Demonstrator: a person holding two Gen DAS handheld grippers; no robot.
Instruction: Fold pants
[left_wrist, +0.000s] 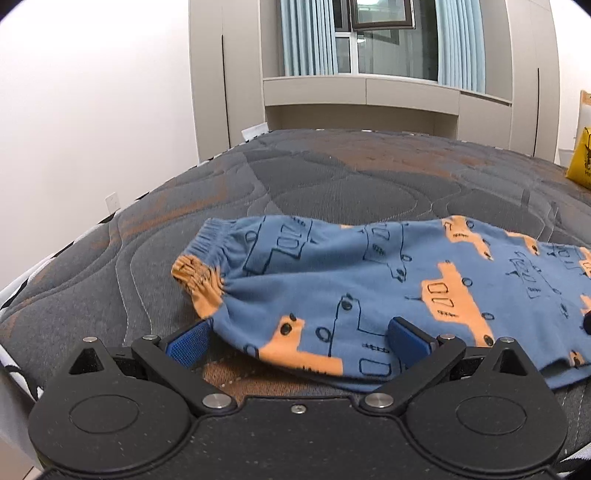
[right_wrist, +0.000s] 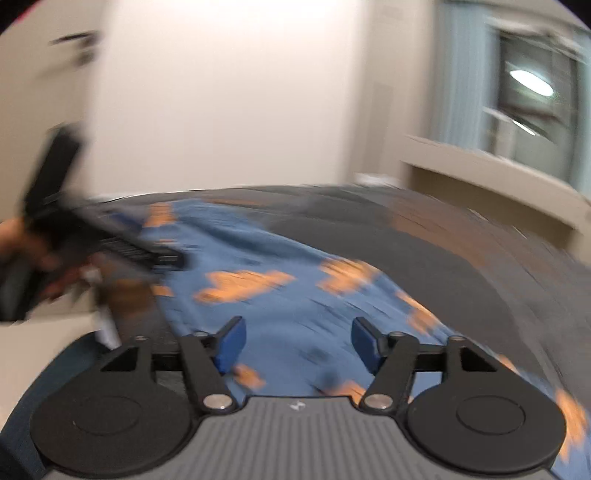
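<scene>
Blue pants with orange truck prints lie flat on a grey quilted mattress, the elastic waistband at the left. My left gripper is open at the near edge of the pants, its blue pads wide apart. The right wrist view is motion-blurred. It shows the pants stretching away, and my right gripper open just above the cloth, holding nothing. The left gripper shows at the left of that view, held by a hand.
A yellow bag sits at the mattress's far right. Beige cupboards and a curtained window stand behind the bed. A white wall runs along the left side.
</scene>
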